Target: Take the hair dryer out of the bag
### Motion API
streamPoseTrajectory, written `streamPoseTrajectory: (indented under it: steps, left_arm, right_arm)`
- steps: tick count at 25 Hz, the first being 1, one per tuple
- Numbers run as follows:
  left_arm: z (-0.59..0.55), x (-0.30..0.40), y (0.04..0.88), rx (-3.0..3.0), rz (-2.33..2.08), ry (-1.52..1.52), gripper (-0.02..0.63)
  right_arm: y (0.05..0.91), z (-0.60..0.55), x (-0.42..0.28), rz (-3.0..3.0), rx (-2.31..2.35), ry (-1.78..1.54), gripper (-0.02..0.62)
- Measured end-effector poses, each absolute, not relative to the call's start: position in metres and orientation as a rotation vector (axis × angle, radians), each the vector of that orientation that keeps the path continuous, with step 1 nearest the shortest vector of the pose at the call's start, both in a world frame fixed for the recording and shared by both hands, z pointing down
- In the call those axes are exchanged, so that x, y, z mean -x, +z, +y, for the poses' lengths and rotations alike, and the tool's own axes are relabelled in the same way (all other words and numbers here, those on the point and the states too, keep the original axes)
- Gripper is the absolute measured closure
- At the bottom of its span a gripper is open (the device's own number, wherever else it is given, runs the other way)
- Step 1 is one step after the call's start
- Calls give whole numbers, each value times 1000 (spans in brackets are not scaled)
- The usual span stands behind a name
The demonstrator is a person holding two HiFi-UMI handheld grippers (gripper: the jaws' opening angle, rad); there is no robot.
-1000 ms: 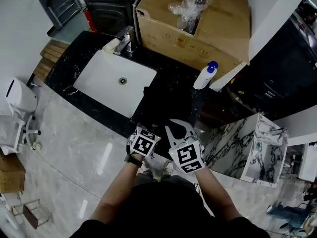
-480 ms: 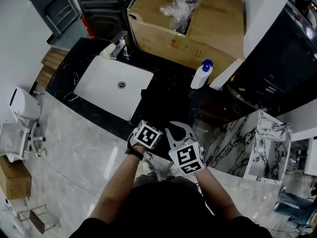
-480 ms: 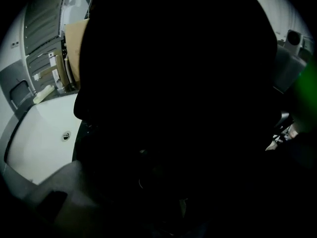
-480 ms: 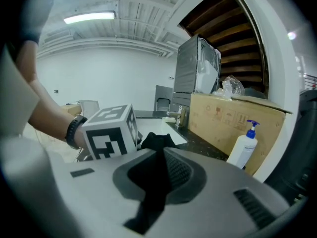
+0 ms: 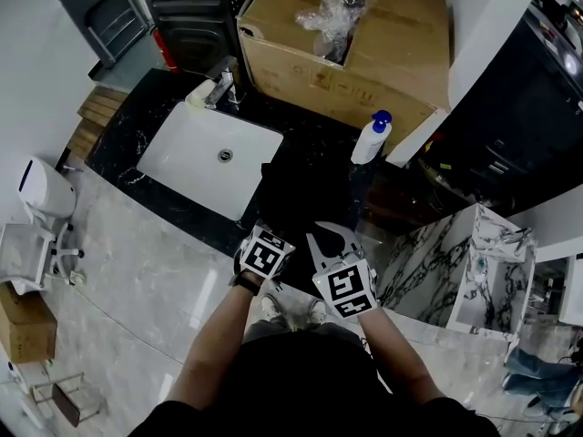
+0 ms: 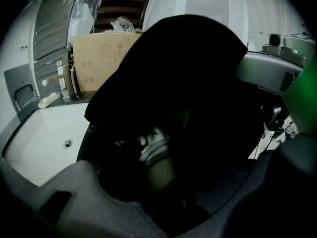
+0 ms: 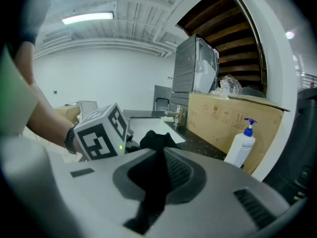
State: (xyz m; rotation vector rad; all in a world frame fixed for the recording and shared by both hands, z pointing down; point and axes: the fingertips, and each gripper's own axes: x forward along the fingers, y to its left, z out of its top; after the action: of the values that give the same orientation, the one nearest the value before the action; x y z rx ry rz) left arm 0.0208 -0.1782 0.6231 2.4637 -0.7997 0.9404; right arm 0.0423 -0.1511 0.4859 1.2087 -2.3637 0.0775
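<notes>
right gripper view: right gripper (image 7: 159,156) pinches the bag (image 7: 154,139) — left gripper (image 6: 173,202) wide, facing hair dryer (image 6: 157,165).

Bag (image 6: 198,78) hides most of the hair dryer (image 6: 158,160).

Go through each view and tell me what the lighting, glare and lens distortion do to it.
Head view: wide-angle bending; the black bag nearly merges with the dark counter, and the glossy floor shows a streak of glare. Left gripper view: the bag's inside is near-black, only the hair dryer catches light, and the corners vignette. Right gripper view: evenly bright, strongly fisheye-curved.
</notes>
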Motion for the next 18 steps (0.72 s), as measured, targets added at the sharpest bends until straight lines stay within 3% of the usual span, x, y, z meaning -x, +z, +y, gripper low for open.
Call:
streamPoseTrajectory:
  steps: [18]
  left_arm:
    - [-181,1,593,-2479,-833,684,399]
  right_arm:
    - [474,-197,-71,-2312,-1302,18,566]
